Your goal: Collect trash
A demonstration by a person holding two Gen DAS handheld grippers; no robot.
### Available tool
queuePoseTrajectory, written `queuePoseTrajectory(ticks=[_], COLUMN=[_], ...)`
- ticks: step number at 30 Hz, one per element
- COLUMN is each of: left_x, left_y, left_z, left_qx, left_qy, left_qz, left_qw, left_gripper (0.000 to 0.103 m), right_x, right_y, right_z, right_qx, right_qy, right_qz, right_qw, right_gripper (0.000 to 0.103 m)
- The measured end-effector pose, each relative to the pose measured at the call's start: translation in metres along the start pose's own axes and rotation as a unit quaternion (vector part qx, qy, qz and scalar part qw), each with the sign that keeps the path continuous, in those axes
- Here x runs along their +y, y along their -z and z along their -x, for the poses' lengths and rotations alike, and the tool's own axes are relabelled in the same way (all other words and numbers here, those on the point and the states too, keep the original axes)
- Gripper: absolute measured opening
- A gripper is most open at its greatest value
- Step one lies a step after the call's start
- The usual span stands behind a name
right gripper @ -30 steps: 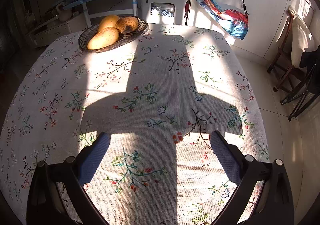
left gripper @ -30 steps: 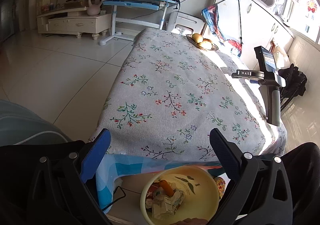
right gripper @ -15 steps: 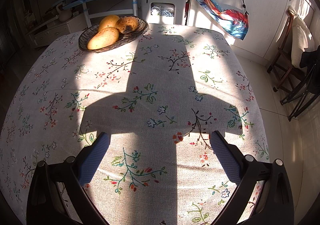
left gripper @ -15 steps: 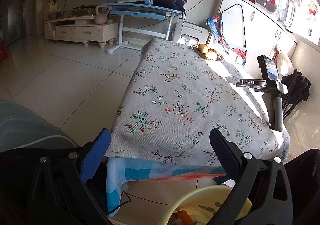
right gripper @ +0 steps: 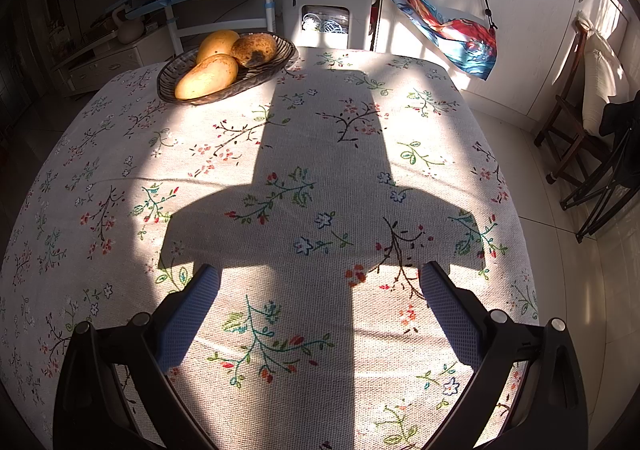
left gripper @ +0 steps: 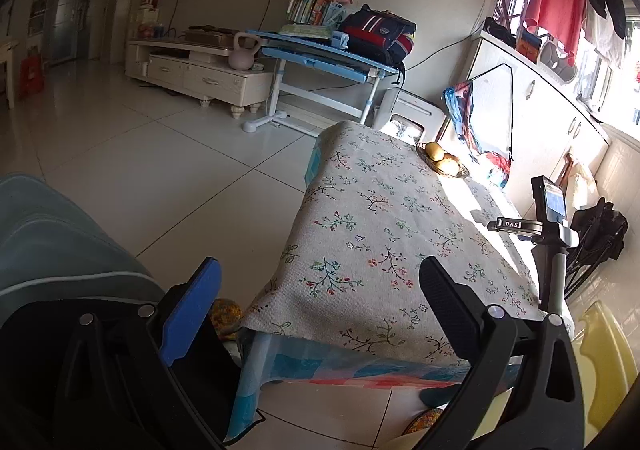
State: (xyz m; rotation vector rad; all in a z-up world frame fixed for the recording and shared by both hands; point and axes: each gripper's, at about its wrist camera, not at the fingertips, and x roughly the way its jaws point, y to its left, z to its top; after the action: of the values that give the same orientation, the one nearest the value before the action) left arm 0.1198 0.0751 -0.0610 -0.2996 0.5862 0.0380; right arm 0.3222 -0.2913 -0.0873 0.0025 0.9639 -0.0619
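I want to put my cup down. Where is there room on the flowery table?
Nearly all of the tablecloth is bare, from the right gripper up to the far edge. Only the far left corner is taken, by the fruit bowl holding mangoes.

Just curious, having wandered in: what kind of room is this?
Most likely a home living and dining room: a table under a flowered cloth holding a fruit bowl, a child's study desk with books, and laundry by the window.

Right gripper (right gripper: 320, 310) with jaws spread wide above a floral tablecloth (right gripper: 280, 178), its shadow across the cloth, fruit basket (right gripper: 226, 68) at far left corner, wooden chair (right gripper: 576, 122) at right
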Motion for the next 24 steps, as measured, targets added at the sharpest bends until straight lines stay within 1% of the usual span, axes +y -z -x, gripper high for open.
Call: queuePoseTrajectory(ticks=[4,6,15,24], left_x=[0.005,0.006,0.006,-0.008], left_y=[-0.001,-0.001,0.001,0.007], left_z=[0.007,0.007,0.002,-0.011], left_qx=[-0.015,-0.016,-0.005,0.017], left_qy=[0.002,0.003,-0.003,-0.002], left_qz=[0.01,0.012,0.009,-0.016], left_qw=[0.9998,0.9998,0.9999,0.9997], left_gripper=[0.096,0.096,0.096,0.096], right_x=[0.0,0.0,0.0,0.0], right_y=[0.0,0.0,0.0,0.0], right_z=[0.0,0.0,0.0,-0.001], right_qx=[0.0,0.0,0.0,0.0], right_qy=[0.0,0.0,0.0,0.0], right_qz=[0.0,0.0,0.0,0.0], right_qw=[1.0,1.0,1.0,1.0], right_gripper=[0.096,0.096,0.096,0.096])
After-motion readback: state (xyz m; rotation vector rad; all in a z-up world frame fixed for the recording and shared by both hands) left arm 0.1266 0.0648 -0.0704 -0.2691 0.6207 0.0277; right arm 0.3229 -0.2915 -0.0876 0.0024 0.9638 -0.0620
